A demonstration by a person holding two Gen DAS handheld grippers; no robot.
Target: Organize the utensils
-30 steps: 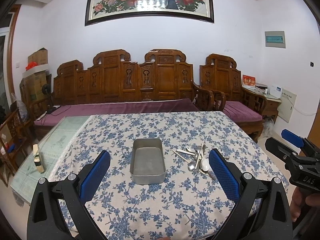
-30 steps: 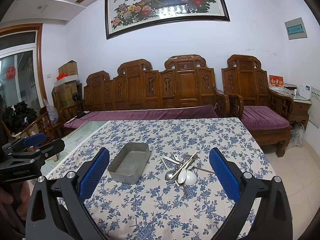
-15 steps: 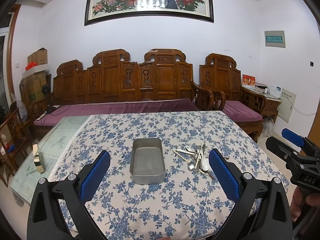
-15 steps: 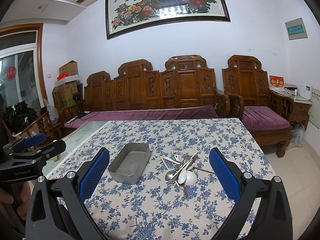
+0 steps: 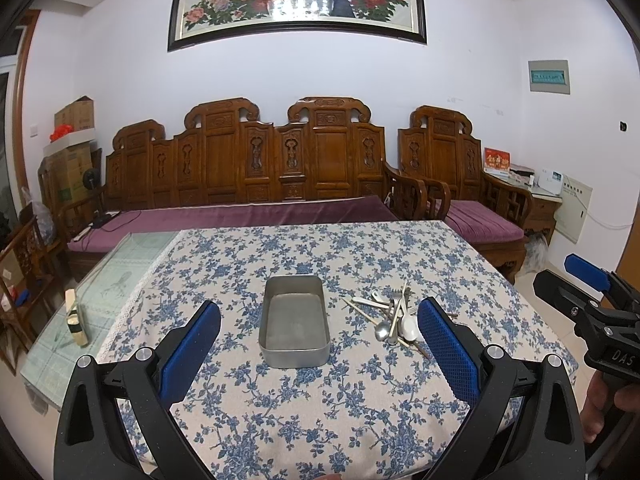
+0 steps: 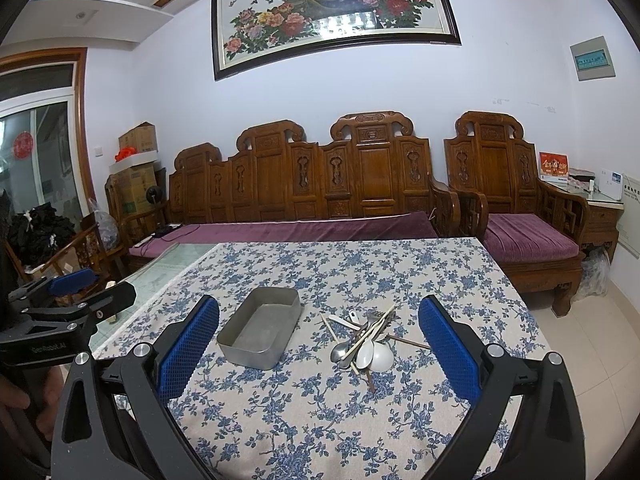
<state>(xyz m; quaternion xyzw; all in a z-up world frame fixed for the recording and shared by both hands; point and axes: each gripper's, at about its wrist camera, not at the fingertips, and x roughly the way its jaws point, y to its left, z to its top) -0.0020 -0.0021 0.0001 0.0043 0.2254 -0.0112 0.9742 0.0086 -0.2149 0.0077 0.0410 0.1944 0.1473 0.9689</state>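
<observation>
A table (image 5: 400, 420) covered by a cream cloth with blue flowers fills the lower half of both views, with a strip of pale green glass top bare along its left side. On the cloth sits a metal tin (image 5: 294, 326), rectangular and with nothing in it. Just to its right, apart from it, lies the pile of utensils (image 6: 366, 340) (spoons, a fork and chopsticks crossed over one another). The left gripper (image 5: 319, 346) and the right gripper (image 6: 319, 344) both hang above the near edge, their blue-padded jaws spread wide around nothing. Behind the table stands a carved wooden bench (image 6: 304, 184) with a purple cushion, a matching armchair (image 6: 516, 200), stacked cardboard boxes (image 6: 136, 168) and 1 framed peacock painting (image 6: 336, 12) on the white wall.
</observation>
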